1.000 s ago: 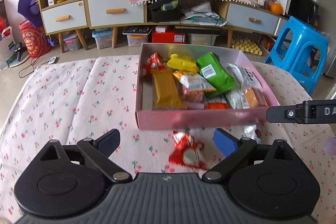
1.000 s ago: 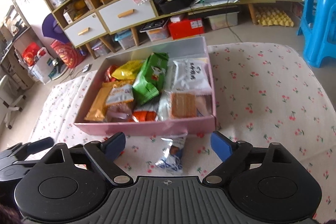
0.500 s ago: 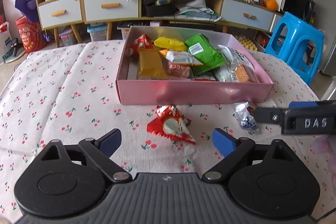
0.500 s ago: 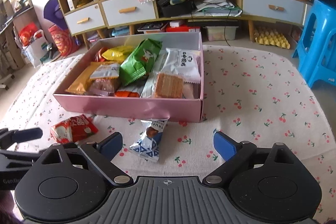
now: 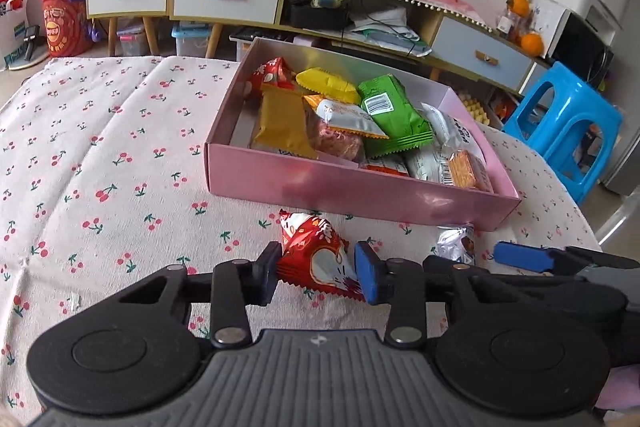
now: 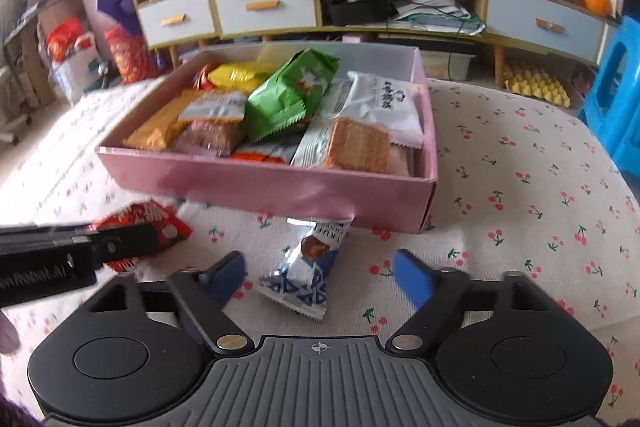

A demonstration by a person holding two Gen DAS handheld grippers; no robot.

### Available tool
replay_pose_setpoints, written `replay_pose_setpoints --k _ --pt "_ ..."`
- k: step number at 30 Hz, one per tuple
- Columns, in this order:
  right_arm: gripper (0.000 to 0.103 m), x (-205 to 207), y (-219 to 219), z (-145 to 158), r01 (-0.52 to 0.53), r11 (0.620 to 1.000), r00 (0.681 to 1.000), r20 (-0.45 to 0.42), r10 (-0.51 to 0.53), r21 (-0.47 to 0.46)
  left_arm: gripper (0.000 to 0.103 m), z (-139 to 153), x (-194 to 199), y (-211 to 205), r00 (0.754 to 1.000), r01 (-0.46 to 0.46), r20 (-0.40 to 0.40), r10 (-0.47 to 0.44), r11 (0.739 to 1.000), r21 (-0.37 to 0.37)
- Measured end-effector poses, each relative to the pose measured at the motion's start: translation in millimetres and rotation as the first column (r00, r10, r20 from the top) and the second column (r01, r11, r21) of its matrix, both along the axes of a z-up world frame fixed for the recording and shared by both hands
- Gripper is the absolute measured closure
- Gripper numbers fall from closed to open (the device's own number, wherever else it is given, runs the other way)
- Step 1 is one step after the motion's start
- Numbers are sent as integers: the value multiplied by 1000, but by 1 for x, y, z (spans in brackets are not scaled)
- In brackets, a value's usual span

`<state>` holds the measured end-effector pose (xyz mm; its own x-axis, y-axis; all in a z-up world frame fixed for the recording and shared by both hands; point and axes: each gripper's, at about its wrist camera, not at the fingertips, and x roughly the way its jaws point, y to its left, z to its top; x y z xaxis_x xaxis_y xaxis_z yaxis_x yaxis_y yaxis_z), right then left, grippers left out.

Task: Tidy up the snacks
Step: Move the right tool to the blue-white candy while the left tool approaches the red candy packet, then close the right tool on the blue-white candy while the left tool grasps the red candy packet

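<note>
Snacks outside the pink box (image 5: 360, 195) number 2, both on the cherry-print desk (image 5: 100, 155) just before its near wall: a red packet (image 5: 316, 259) and a silver-blue packet (image 6: 308, 275). The left claw (image 5: 316, 275) is closing with its pads on the red packet's sides; the right claw (image 6: 320, 275) is closing too, still clear of the silver-blue packet between its jaws. The puffy red wrapper may squirt out, and the closely placed claws may collide.

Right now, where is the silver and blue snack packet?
In the right wrist view, the silver and blue snack packet lies on the cherry-print tablecloth, just in front of the pink box, between the closing fingers of the right gripper.
</note>
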<state>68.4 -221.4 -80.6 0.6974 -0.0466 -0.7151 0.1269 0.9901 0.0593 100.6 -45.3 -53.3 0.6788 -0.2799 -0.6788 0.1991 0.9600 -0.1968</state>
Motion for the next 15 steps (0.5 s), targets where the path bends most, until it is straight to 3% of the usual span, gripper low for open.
replay_pose_setpoints --k 1,2,3,4,7,8,9,15 --pt "36 0 1 0 -6 1000 1000 -1 6 -19 68 0 -1 1 1000 2 -1 -2 1000 -1" --pt "46 -1 3 0 -15 999 1000 0 15 -38 70 1 -1 1 1000 1 -1 -1 1000 -2" --pt "64 -2 4 0 -25 998 1000 1 25 -51 71 2 0 2 1000 -1 -3 1 1000 -3" --pt "68 -3 4 2 -35 998 999 2 35 -52 71 2 -1 3 1000 -1 -7 1 1000 -7" --pt "70 -3 2 3 -48 998 999 -11 48 -33 74 5 0 5 1000 10 -28 -10 1000 -23" --pt "79 -4 3 4 -58 998 998 -13 58 -34 75 6 -1 6 999 13 -30 -14 1000 -24" --pt "80 -4 3 5 -66 997 998 -15 66 -31 75 7 0 7 999 15 -34 -16 1000 -26" --pt "82 -9 0 13 -88 995 995 -35 90 53 76 15 -3 13 998 31 -50 -32 999 -39"
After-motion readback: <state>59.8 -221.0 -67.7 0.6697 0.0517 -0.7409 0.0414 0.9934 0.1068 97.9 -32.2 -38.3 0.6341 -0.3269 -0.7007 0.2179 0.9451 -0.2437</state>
